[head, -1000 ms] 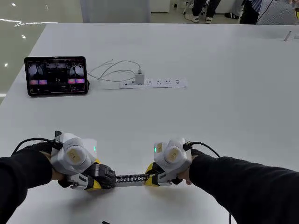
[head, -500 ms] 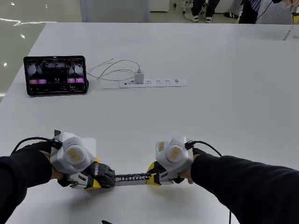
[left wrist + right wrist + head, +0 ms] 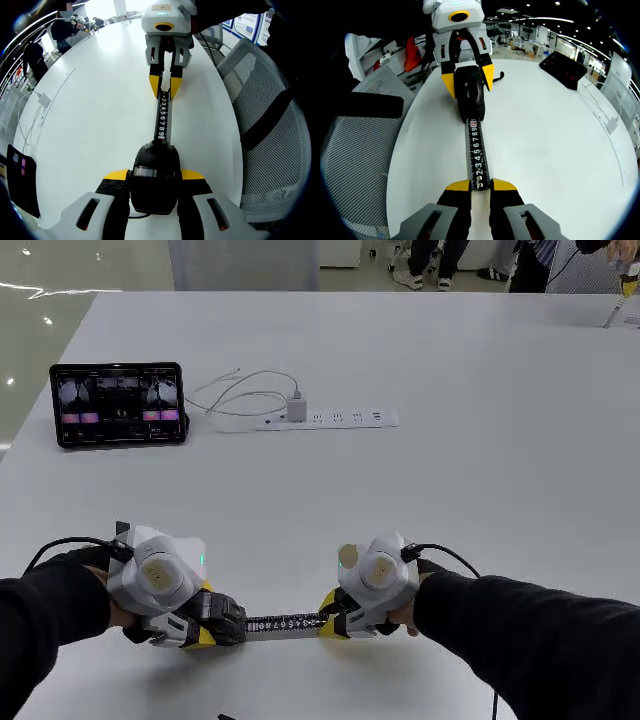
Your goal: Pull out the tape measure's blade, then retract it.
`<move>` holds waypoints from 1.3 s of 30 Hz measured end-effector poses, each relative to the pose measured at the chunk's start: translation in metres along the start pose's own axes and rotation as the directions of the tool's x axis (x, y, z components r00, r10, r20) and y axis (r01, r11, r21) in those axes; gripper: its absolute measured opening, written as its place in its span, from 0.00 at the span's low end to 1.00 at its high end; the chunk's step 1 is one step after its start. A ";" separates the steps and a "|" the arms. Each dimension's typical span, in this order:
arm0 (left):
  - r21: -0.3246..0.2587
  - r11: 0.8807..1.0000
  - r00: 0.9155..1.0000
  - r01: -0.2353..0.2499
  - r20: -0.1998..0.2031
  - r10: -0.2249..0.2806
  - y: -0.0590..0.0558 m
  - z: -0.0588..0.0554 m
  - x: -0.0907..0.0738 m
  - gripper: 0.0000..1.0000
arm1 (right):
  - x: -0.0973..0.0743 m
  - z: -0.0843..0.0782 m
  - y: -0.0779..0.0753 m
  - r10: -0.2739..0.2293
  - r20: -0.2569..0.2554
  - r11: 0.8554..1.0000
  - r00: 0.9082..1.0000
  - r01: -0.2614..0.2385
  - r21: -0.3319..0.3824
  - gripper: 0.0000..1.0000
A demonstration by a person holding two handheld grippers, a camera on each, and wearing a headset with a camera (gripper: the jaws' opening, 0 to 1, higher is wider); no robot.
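Blade [image 3: 475, 160] numerals 2 to 9 show; left gripper [image 3: 155, 174] clamps the black case [image 3: 154, 187], right gripper [image 3: 480, 185] pinches the blade's hidden tip.

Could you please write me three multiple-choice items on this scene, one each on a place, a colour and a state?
1. In the head view, where does the tablet stand relative to the power strip? A to its right; B to its left; C on top of it.
2. What colour is the tape measure's case? A red; B white; C black.
3. How is the blade? A partly pulled out; B fully retracted; C snapped in two.
Answers: 1 B, the tablet sits left of the power strip; 2 C, the case in the left claw is black; 3 A, the right claw pinches its tip with numerals showing.
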State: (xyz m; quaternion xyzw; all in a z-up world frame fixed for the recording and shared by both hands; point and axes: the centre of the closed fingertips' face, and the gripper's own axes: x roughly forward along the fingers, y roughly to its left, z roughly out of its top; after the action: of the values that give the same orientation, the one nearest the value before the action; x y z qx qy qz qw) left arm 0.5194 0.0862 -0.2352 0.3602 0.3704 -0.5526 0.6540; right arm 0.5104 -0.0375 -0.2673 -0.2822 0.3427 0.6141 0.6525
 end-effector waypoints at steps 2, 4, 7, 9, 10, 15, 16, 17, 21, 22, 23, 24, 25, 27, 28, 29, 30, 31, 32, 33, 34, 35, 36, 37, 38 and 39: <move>0.000 1.000 1.000 -0.001 0.000 0.001 0.000 0.000 0.000 0.31 | -0.001 -0.001 0.000 0.000 -0.001 1.000 1.000 0.000 -0.002 0.09; -0.001 1.000 1.000 -0.001 0.000 0.001 0.000 0.000 0.000 0.31 | -0.002 -0.003 -0.001 -0.001 -0.004 1.000 1.000 0.001 -0.004 0.09; -0.001 1.000 1.000 0.000 0.000 0.000 0.000 0.000 -0.001 0.31 | -0.003 -0.005 -0.002 -0.003 -0.007 1.000 1.000 0.003 -0.003 0.09; -0.002 1.000 1.000 -0.001 -0.001 0.001 0.000 0.000 -0.001 0.31 | -0.005 -0.005 -0.002 -0.004 -0.007 1.000 1.000 0.004 -0.002 0.09; -0.001 1.000 1.000 -0.001 -0.001 0.001 0.000 0.000 -0.001 0.31 | -0.005 -0.006 -0.002 -0.004 -0.007 1.000 1.000 0.004 -0.002 0.09; -0.003 1.000 1.000 -0.002 -0.001 0.002 0.000 0.000 -0.001 0.31 | -0.007 -0.009 -0.002 -0.006 -0.010 1.000 1.000 0.006 0.000 0.09; -0.003 1.000 1.000 -0.002 -0.001 0.002 0.000 0.000 -0.001 0.31 | -0.007 -0.009 -0.003 -0.006 -0.011 1.000 1.000 0.006 -0.001 0.09; -0.003 1.000 1.000 -0.002 -0.002 0.002 0.000 0.000 -0.001 0.31 | -0.007 -0.010 -0.003 -0.006 -0.012 1.000 1.000 0.006 -0.001 0.09; -0.003 1.000 1.000 -0.002 -0.003 0.002 0.000 0.000 0.000 0.31 | -0.009 -0.013 -0.003 -0.006 -0.015 1.000 1.000 0.006 0.000 0.09; -0.003 1.000 1.000 -0.003 -0.003 0.003 0.000 0.000 0.000 0.31 | -0.010 -0.013 -0.004 -0.006 -0.015 1.000 1.000 0.006 0.001 0.09; -0.003 1.000 1.000 -0.003 -0.002 0.003 0.000 0.000 0.000 0.31 | -0.010 -0.014 -0.004 -0.007 -0.015 1.000 1.000 0.007 0.001 0.09; -0.003 1.000 1.000 -0.002 -0.003 0.002 0.000 0.001 0.000 0.31 | -0.010 -0.015 -0.004 -0.007 -0.016 1.000 1.000 0.007 0.003 0.09; -0.003 1.000 1.000 -0.002 -0.003 0.002 0.000 0.000 0.000 0.31 | -0.011 -0.016 -0.004 -0.008 -0.016 1.000 1.000 0.008 0.002 0.09; -0.002 1.000 1.000 -0.001 -0.004 0.001 0.000 0.000 0.001 0.31 | -0.012 -0.017 -0.004 -0.008 -0.017 1.000 1.000 0.008 0.004 0.09; -0.002 1.000 1.000 -0.001 -0.004 0.001 0.000 0.000 0.001 0.31 | -0.012 -0.017 -0.004 -0.008 -0.017 1.000 1.000 0.008 0.005 0.09; -0.003 1.000 1.000 -0.002 -0.004 0.002 0.000 0.001 0.001 0.31 | -0.013 -0.018 -0.005 -0.008 -0.017 1.000 1.000 0.008 0.007 0.09; -0.003 1.000 1.000 -0.002 -0.005 0.002 0.000 0.001 0.001 0.31 | -0.013 -0.019 -0.005 -0.009 -0.017 1.000 1.000 0.009 0.008 0.09; -0.003 1.000 1.000 -0.002 -0.004 0.002 0.000 0.001 0.001 0.31 | -0.013 -0.019 -0.005 -0.009 -0.017 1.000 1.000 0.009 0.008 0.09; -0.003 1.000 1.000 -0.002 -0.005 0.002 0.000 0.000 0.001 0.31 | -0.014 -0.019 -0.005 -0.010 -0.017 1.000 1.000 0.010 0.009 0.09; -0.003 1.000 1.000 -0.002 -0.005 0.002 0.000 0.001 0.001 0.31 | -0.014 -0.019 -0.005 -0.011 -0.016 1.000 1.000 0.011 0.011 0.09; -0.004 1.000 1.000 -0.002 -0.004 0.002 0.000 0.001 0.001 0.31 | -0.014 -0.020 -0.005 -0.012 -0.015 1.000 1.000 0.012 0.014 0.09; -0.004 1.000 1.000 -0.003 -0.004 0.003 0.000 0.001 0.001 0.31 | -0.014 -0.020 -0.005 -0.012 -0.015 1.000 1.000 0.013 0.015 0.09; -0.004 1.000 1.000 -0.003 -0.003 0.003 0.000 0.001 0.001 0.31 | -0.014 -0.021 -0.005 -0.013 -0.015 1.000 1.000 0.013 0.016 0.09; -0.004 1.000 1.000 -0.002 -0.003 0.002 0.000 0.001 0.001 0.31 | -0.015 -0.021 -0.005 -0.014 -0.016 1.000 1.000 0.014 0.017 0.09; -0.004 1.000 1.000 -0.002 -0.003 0.002 0.000 0.001 0.001 0.31 | -0.015 -0.022 -0.005 -0.014 -0.016 1.000 1.000 0.014 0.017 0.09; -0.004 1.000 1.000 -0.002 -0.004 0.002 0.000 0.001 0.001 0.31 | -0.016 -0.022 -0.005 -0.014 -0.016 1.000 1.000 0.014 0.017 0.09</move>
State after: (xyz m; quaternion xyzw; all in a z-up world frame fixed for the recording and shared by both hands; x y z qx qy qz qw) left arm 0.5196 0.0848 -0.2357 0.3601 0.3724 -0.5504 0.6547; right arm 0.5130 -0.0646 -0.2681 -0.2837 0.3511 0.6042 0.6566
